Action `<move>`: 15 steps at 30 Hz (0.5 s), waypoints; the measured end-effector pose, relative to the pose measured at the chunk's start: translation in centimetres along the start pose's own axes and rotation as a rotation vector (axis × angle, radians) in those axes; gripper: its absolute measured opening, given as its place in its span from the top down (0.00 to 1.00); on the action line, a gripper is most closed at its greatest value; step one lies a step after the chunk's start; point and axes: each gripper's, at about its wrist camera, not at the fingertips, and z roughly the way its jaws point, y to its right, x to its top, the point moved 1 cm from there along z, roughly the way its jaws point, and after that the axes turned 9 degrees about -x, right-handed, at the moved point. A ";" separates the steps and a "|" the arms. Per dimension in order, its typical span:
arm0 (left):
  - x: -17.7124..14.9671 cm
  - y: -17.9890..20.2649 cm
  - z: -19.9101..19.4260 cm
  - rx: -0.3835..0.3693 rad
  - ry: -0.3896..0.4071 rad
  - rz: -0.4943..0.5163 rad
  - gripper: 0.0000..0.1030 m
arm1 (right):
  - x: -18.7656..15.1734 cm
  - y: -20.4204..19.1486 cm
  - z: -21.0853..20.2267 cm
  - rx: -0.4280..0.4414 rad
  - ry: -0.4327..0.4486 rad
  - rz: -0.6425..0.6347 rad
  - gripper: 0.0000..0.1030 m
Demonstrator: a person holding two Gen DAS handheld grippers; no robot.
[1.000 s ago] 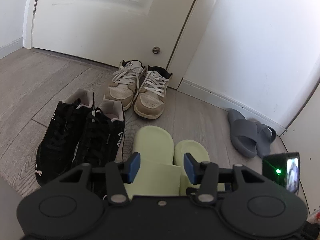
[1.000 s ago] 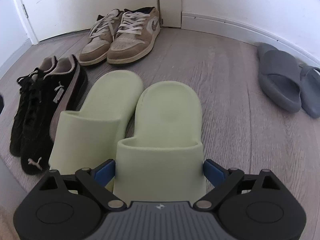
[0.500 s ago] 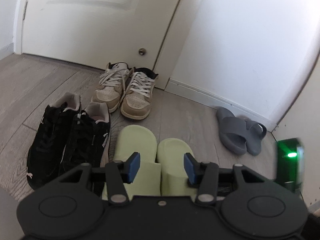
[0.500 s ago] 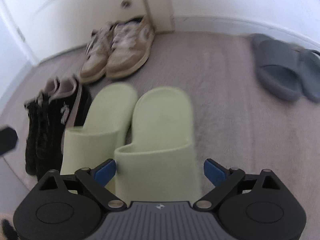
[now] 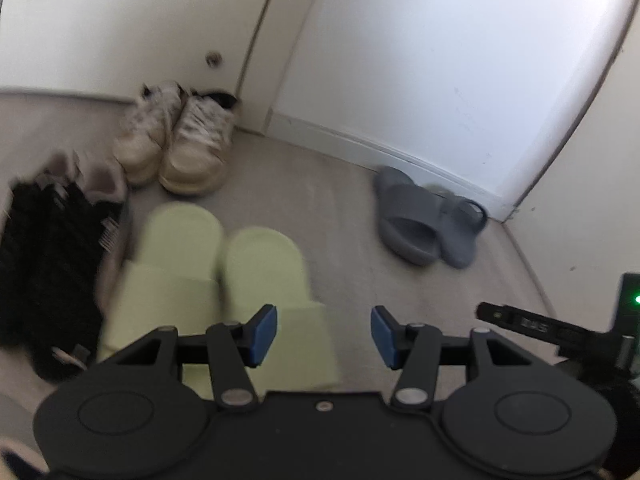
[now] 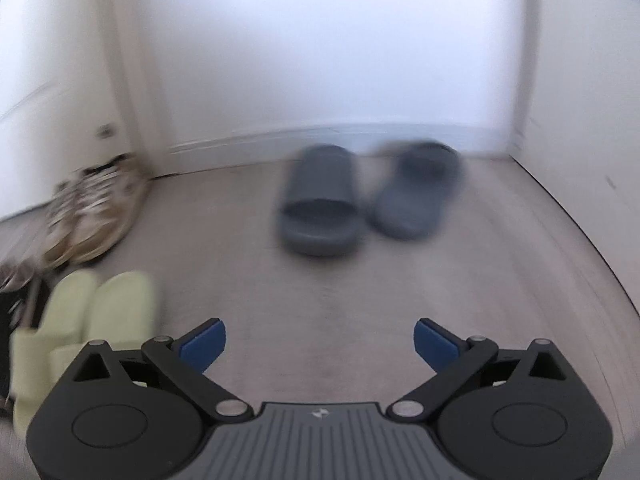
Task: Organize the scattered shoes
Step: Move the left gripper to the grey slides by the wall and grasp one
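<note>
Shoes sit in four pairs on the pale wood floor (image 5: 352, 280) of this entry corner. The green slides (image 5: 224, 276) lie side by side, touching, just in front of the left claw (image 5: 324, 334); in the right wrist view the same pair (image 6: 84, 328) shows at the far left edge. To their left, just beside them, is the pair of black sneakers (image 5: 52, 264), blurred in the left view. Behind the green pair, close against the white door (image 5: 120, 28) and its frame, the tan lace-up sneakers (image 5: 180, 140) stand together, toes pointing into the room. Well apart from all of these, over by the white wall (image 5: 460, 60) and its baseboard (image 5: 380, 148) near the corner, the grey slides (image 5: 424, 220) lie close to each other; from the right wrist (image 6: 360, 200) they look roughly parallel, the left one nearer, though the blur there is heavy.

The left claw is parted to a middling gap, its blue pads (image 5: 262, 334) holding nothing; only bare floor shows between them, with the strap of the right green slide just to the left of the left-hand pad. The right claw (image 6: 318, 340) is spread wide, its blue pads (image 6: 202, 340) also empty, hanging over open floor with the grey slides ahead of it. A black device with a small green light (image 5: 636, 300) shows at the right edge of the left view.
</note>
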 end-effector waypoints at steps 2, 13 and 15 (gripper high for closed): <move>0.1 1.4 1.6 -0.002 -0.018 0.005 0.49 | 0.7 2.2 1.4 -0.034 -0.002 0.054 0.03; 5.5 8.6 23.3 0.045 -0.117 0.214 0.53 | 2.3 9.8 6.9 -0.090 0.010 0.160 0.03; 6.4 9.1 26.6 0.078 -0.120 0.264 0.54 | 2.4 11.0 7.5 -0.077 -0.001 0.192 0.03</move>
